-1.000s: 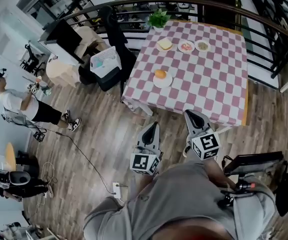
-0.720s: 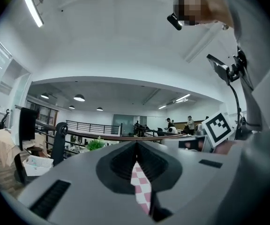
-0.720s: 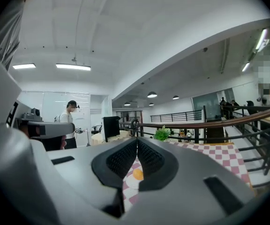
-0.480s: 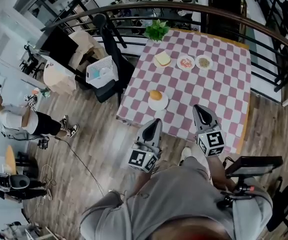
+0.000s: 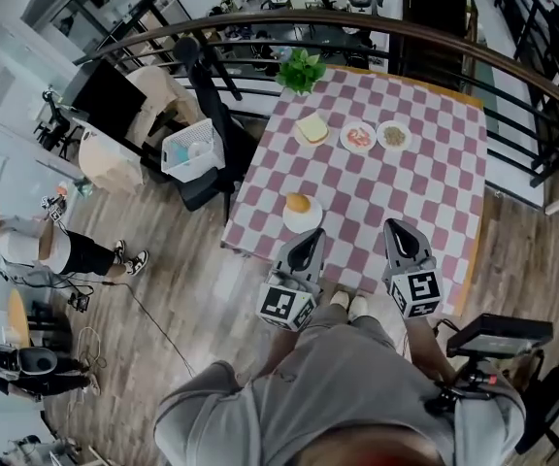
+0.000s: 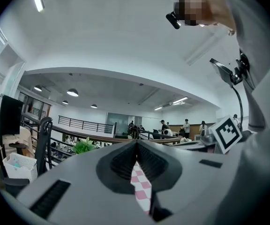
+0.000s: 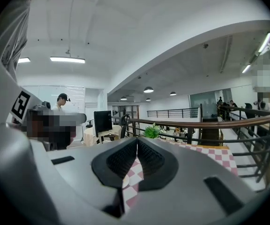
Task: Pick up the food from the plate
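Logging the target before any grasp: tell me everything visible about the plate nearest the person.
The plate is small, round, white and plain; material can't be told. It lies flat on the pink-and-white checked tablecloth, near the table's near-left corner. A round orange-brown food piece, bun-like, sits on its far-left part, leaving bare rim toward the person.

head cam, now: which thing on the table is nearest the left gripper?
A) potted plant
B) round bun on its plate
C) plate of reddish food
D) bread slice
B: the bun on its plate lies just ahead of the left gripper. The bread slice, the plate of reddish food and the plant all sit farther off.
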Action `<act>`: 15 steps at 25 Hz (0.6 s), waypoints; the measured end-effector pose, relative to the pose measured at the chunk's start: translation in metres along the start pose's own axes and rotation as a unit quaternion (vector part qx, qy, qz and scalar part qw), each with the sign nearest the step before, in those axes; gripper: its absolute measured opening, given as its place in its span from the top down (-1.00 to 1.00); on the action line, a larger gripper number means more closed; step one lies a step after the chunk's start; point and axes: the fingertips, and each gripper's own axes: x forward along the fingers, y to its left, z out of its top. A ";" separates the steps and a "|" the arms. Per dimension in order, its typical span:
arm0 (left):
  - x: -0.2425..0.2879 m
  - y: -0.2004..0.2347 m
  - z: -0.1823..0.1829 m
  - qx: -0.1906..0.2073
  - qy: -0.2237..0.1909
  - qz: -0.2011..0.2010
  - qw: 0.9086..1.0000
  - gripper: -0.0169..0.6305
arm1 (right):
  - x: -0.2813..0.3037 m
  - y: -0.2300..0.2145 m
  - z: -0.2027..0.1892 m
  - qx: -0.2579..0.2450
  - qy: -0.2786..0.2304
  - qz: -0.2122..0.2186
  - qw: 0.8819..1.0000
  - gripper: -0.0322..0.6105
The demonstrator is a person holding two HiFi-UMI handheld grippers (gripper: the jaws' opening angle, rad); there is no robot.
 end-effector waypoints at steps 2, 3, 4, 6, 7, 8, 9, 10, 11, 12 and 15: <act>0.010 0.000 0.002 0.004 -0.003 -0.008 1.000 0.92 | -0.007 -0.004 0.004 -0.009 -0.001 -0.013 1.000 0.85; 0.015 0.000 0.004 0.006 -0.006 -0.016 1.000 0.92 | -0.011 -0.007 0.007 -0.012 -0.003 -0.023 1.000 0.85; 0.020 -0.001 0.007 0.009 -0.011 -0.026 1.000 0.92 | -0.015 -0.011 0.009 -0.012 -0.004 -0.035 0.999 0.85; 0.027 -0.004 0.015 0.018 -0.020 -0.046 0.999 0.92 | -0.026 -0.018 0.014 -0.007 -0.006 -0.062 0.998 0.85; 0.031 -0.005 0.019 0.024 -0.025 -0.053 0.998 0.92 | -0.030 -0.023 0.015 -0.005 -0.005 -0.075 0.997 0.85; 0.034 -0.005 0.022 0.030 -0.029 -0.057 0.997 0.92 | -0.034 -0.027 0.015 -0.004 -0.004 -0.087 0.996 0.85; 0.036 -0.004 0.024 0.034 -0.033 -0.059 0.997 0.92 | -0.037 -0.030 0.014 -0.005 -0.001 -0.097 0.995 0.85; 0.037 -0.001 0.025 0.035 -0.036 -0.057 0.997 0.92 | -0.038 -0.033 0.012 -0.007 0.002 -0.104 0.995 0.85; 0.038 0.002 0.025 0.035 -0.039 -0.054 0.997 0.92 | -0.039 -0.035 0.011 -0.011 0.005 -0.109 0.994 0.85; 0.039 0.005 0.024 0.034 -0.040 -0.051 0.997 0.92 | -0.040 -0.036 0.011 -0.015 0.006 -0.114 0.993 0.85; 0.036 0.018 0.024 0.038 -0.036 -0.040 0.998 0.92 | -0.041 -0.037 0.016 -0.022 0.003 -0.126 0.992 0.85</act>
